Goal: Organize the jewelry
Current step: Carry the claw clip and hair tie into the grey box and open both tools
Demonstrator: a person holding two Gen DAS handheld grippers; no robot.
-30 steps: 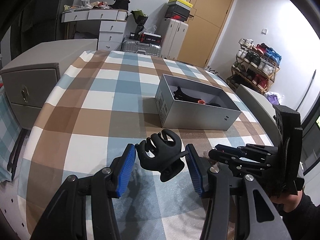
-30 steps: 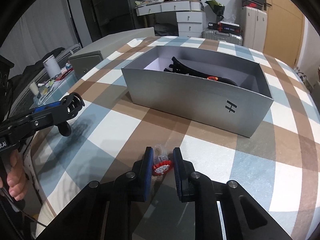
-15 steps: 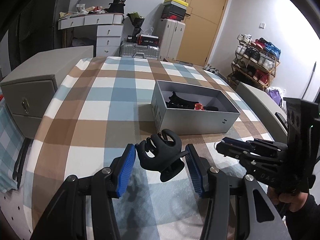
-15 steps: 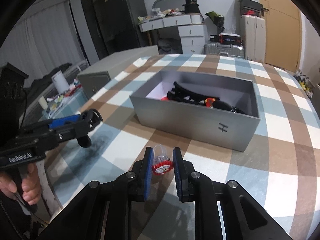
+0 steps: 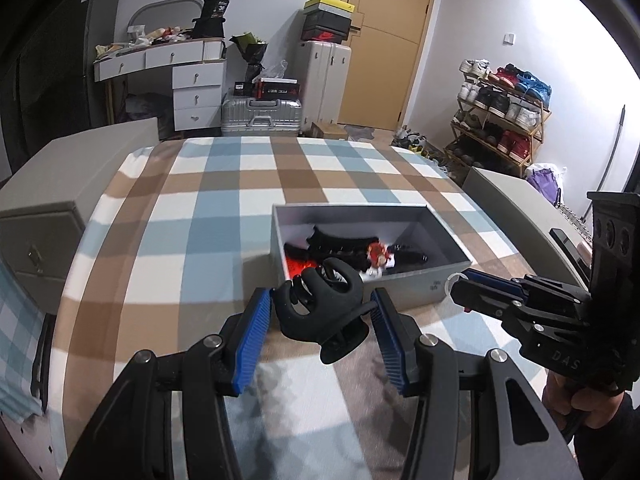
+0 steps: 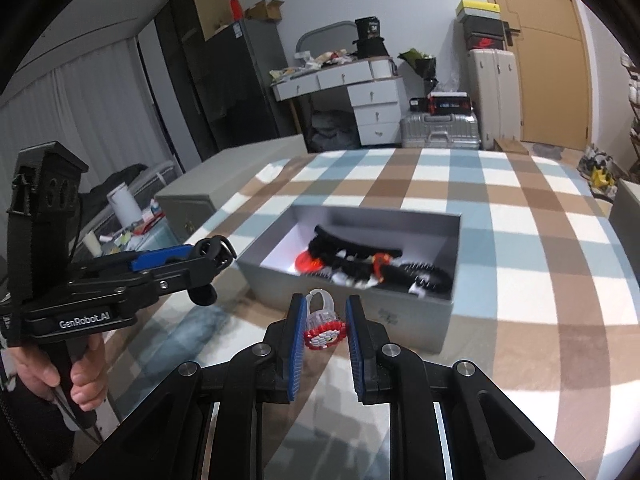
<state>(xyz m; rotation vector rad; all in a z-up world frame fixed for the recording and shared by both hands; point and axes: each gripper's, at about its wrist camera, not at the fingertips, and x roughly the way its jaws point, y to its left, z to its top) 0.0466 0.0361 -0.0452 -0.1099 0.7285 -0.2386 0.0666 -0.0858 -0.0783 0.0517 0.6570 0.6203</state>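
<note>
My left gripper (image 5: pixel 322 312) is shut on a black claw hair clip (image 5: pixel 320 310) and holds it above the checked cloth, just short of the grey box (image 5: pixel 416 286). My right gripper (image 6: pixel 322 320) is shut on a clear ring with a red and white top (image 6: pixel 322 326), held near the box's front wall (image 6: pixel 360 312). The box holds black hair clips (image 6: pixel 352 248) and red pieces (image 6: pixel 308 261). Each gripper shows in the other's view: the right one (image 5: pixel 460 284) and the left one (image 6: pixel 216 252).
The checked cloth (image 5: pixel 208 208) covers a wide surface. Grey cabinets (image 5: pixel 60 184) stand at its left and right sides. A white desk, suitcases, a door and a shoe rack (image 5: pixel 500 112) line the far wall.
Both grippers have risen and come closer to the box, so its inside shows more from above. Each still holds its item.
</note>
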